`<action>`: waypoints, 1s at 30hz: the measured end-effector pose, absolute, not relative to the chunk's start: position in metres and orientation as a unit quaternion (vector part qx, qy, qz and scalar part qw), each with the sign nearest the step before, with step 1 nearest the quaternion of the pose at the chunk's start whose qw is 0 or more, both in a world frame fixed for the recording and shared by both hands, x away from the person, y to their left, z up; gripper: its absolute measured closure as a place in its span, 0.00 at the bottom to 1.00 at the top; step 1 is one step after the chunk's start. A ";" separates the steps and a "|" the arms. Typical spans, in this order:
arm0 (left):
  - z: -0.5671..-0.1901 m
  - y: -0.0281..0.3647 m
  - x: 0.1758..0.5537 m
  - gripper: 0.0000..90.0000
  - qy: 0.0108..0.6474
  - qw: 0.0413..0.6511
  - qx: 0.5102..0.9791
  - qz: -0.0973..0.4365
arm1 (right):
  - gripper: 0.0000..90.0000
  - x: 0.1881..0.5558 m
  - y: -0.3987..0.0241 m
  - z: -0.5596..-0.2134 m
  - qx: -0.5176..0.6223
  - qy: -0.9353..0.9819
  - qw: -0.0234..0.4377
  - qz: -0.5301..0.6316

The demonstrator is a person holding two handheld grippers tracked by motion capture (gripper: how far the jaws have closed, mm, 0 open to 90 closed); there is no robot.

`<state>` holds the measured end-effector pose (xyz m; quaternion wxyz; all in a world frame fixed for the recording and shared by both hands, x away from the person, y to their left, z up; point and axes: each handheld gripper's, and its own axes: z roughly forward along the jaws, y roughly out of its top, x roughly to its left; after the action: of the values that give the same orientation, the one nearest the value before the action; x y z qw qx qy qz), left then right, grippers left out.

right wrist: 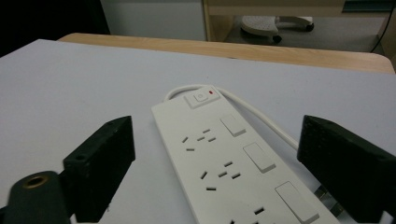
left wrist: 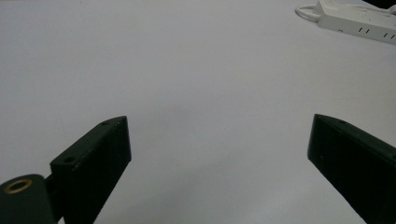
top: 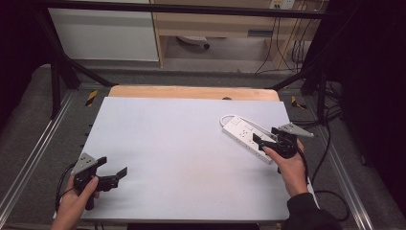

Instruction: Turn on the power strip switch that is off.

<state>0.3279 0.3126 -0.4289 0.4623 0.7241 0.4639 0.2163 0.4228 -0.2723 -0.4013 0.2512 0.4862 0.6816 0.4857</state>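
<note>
A white power strip [top: 245, 136] lies flat on the right half of the white table sheet [top: 182, 158], with its white cord [right wrist: 254, 111] looping round the far end. It carries a switch with a red lamp [right wrist: 201, 98] and several socket rows. My right gripper [top: 266, 135] is open at the strip's near end, one jaw on each side of the power strip [right wrist: 224, 163], and neither jaw visibly touches it. My left gripper [top: 113, 166] is held open low over the sheet at the front left with nothing between its jaws. From the left gripper [left wrist: 219, 122] the power strip [left wrist: 359, 21] lies far off.
A wooden table edge [top: 191, 92] shows beyond the sheet. Black frame posts [top: 55, 81] stand at both sides, and dark cables [top: 330, 143] trail off the right edge. A cabinet [top: 103, 33] and a chair base [right wrist: 275, 22] sit on the floor behind.
</note>
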 end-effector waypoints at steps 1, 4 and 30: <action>-0.429 0.313 0.328 0.07 0.464 0.462 0.724 0.216 | 0.09 0.421 -0.272 -0.400 0.485 0.681 0.252 0.488; -0.429 0.312 0.328 0.07 0.463 0.462 0.724 0.216 | 0.03 0.418 -0.270 -0.396 0.481 0.678 0.259 0.492; -0.429 0.311 0.327 0.07 0.461 0.464 0.725 0.216 | 0.05 0.371 -0.293 -0.394 0.468 0.660 0.293 0.510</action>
<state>0.3268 0.3114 -0.4287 0.4637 0.7254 0.4608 0.2156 0.3711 -0.2926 -0.3938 0.2927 0.4683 0.6597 0.5097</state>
